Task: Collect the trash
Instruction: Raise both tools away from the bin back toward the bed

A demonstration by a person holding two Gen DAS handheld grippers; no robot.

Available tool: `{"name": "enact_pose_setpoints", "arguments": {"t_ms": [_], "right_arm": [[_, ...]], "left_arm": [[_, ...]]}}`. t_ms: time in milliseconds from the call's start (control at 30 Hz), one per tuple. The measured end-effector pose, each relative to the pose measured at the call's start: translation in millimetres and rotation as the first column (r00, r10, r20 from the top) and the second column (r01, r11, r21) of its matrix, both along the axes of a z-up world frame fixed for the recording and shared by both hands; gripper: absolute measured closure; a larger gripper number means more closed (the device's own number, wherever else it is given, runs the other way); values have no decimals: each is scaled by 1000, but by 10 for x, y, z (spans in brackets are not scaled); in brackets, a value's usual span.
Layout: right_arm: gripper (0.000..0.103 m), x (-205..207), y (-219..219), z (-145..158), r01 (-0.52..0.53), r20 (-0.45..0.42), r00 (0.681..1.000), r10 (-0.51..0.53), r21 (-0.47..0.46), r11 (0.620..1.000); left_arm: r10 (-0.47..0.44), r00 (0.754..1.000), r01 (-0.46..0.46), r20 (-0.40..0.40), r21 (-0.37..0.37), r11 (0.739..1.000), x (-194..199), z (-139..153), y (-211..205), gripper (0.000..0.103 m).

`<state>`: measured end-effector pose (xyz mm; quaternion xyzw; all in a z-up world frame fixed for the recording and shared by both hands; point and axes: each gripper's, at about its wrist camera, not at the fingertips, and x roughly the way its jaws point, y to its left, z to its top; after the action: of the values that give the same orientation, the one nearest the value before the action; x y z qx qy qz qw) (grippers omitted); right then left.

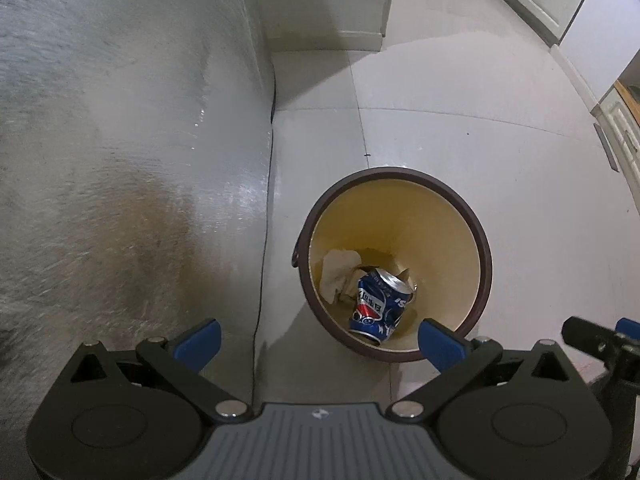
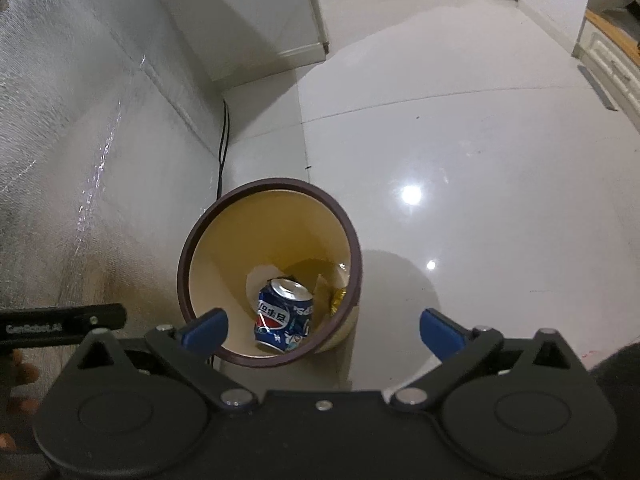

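The floor (image 2: 460, 128) is pale glossy tile, with a silvery foil-like sheet (image 1: 120, 140) covering the left side and a white cabinet (image 2: 248, 12) standing farther back. On the tile, close to the sheet's edge, stands the bin (image 1: 478, 240), cream inside with a dark brown rim, its mouth open upward. Both tongs hang above it and look down into it: the left tongs (image 1: 320, 340) sit with the bin ahead and a little to their right, the right tongs (image 2: 324, 330) with the bin ahead and a little to their left, so the bin lies between the two, about equally near each. Both sets of blue tips stand wide apart and hold nothing. At the bottom of the bin lies the can (image 1: 378, 306), blue and dented, leaning rather than flat; its long axis runs roughly along each camera's forward line, silver top end pointing away from the tongs and tilted up, base toward them. Beside the can, on its left in the left view, is crumpled paper (image 1: 338, 272); on its right in the right view is a small gold scrap (image 2: 339, 295). With trash already in the bin and both tongs empty, I judge the next move turns away from the bin, toward whatever trash remains out of view.
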<state>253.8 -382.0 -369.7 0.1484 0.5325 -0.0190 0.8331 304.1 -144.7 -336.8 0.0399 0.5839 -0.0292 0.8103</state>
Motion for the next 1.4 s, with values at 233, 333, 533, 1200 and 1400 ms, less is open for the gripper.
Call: {"name": "enact_pose_setpoints", "arguments": {"t_ms": [233, 333, 533, 1200, 1400], "right_arm": [[0, -215, -38, 232, 2, 39, 999, -1, -22, 1000], [0, -311, -37, 354, -3, 57, 998, 5, -34, 999], [0, -520, -20, 687, -9, 107, 994, 18, -82, 997], [0, -1554, 48, 2409, 7, 402, 913, 69, -183, 983], [0, -1802, 275, 2932, -9, 518, 848, 114, -201, 980]], "left_arm": [[-1, 999, 1, 35, 7, 1000, -258, 248, 45, 0], [-6, 998, 6, 61, 5, 1000, -379, 390, 59, 0], [-23, 992, 22, 121, 12, 1000, -620, 744, 52, 0], [-42, 897, 99, 441, -106, 990, -1670, 2387, 77, 0], [-33, 823, 125, 567, -124, 984, -2037, 3008, 242, 0]]}}
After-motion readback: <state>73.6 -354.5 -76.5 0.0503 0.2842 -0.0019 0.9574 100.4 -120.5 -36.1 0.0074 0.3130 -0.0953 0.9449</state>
